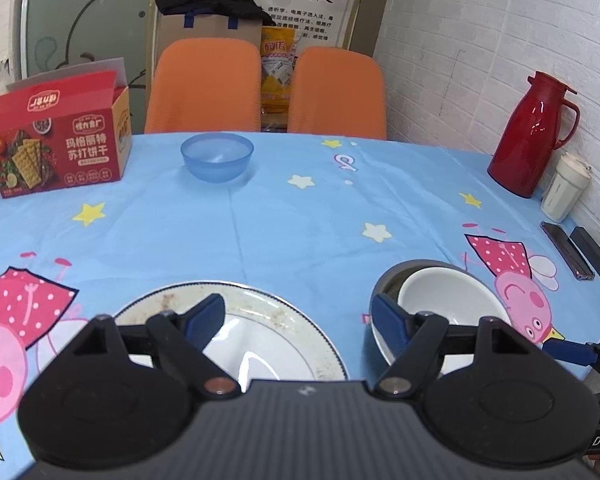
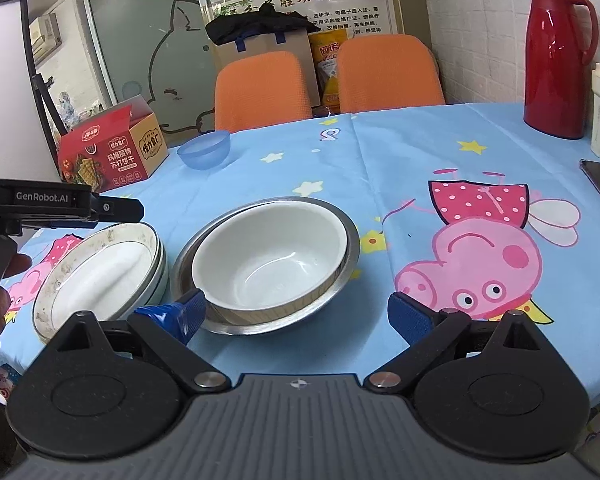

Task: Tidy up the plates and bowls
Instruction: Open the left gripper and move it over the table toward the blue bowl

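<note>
Okay, step: stacking looks mostly done near me; I judge I'm between picks, lining up for the last loose bowl.
left gripper (image 1: 298, 316): my fingers are spread and grasp nothing; bare tablecloth (image 1: 300, 240) shows in the gap.
plates (image 1: 260, 320): soiled stack, white with a dark rim line, lies under my left finger (image 1: 204, 314), partly hidden by it.
white bowl (image 1: 444, 300): sits nested in the steel bowl (image 1: 384, 284), just beyond my right finger in the left view.
right gripper (image 2: 296, 314): jaws released, nothing between them; the left pad (image 2: 190, 312) is just beside the steel bowl's near rim, I can't tell if it touches.
blue bowl (image 1: 217, 157): alone, well ahead of both fingers, near the far table edge beside the cracker box (image 1: 60, 148).
next move: my guess, reach far forward with the left, fingers staying wide enough to straddle the blue bowl's rim, then clench and bring it back to nest in the white bowl.
risk: translucent plastic, light, may slide on the cloth when pinched.
</note>
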A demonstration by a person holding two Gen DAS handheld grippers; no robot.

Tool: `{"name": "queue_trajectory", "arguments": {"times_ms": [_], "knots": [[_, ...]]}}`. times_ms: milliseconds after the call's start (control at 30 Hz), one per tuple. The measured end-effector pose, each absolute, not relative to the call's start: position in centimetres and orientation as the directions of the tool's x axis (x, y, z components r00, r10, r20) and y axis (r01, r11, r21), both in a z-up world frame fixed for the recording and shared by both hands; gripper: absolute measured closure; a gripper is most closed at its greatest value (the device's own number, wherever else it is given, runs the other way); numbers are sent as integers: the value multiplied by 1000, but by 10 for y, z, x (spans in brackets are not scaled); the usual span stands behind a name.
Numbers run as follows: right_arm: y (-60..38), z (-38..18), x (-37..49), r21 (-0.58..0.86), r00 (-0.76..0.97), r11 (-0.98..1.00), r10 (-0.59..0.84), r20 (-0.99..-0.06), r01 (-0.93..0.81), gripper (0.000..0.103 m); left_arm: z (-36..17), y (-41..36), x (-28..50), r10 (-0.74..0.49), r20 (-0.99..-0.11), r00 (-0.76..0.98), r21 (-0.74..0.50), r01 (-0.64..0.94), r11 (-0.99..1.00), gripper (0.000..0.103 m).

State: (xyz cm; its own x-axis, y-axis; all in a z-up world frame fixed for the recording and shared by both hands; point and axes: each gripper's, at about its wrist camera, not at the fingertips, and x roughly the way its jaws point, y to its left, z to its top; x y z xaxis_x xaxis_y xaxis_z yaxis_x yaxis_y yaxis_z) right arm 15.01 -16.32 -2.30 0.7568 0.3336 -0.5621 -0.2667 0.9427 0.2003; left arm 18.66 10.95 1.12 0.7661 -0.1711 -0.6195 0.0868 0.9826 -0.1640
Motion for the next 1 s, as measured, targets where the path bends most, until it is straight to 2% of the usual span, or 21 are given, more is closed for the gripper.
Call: {"name": "queue_trajectory", "arguments": {"times_ms": [267, 600, 1000], "knots": [[-147, -20, 157, 219, 742, 932, 363, -564, -289, 18, 8, 133, 185, -154, -623, 767, -182, 49, 982, 28], [-114, 1, 171, 170, 740, 912, 403, -539, -373, 18, 9, 157, 189, -134, -619, 774, -194, 14, 981, 28], [-74, 10, 198, 135, 694, 870, 463, -551, -473, 18, 3, 188, 205, -100, -640, 762, -202, -42, 978, 28]]}}
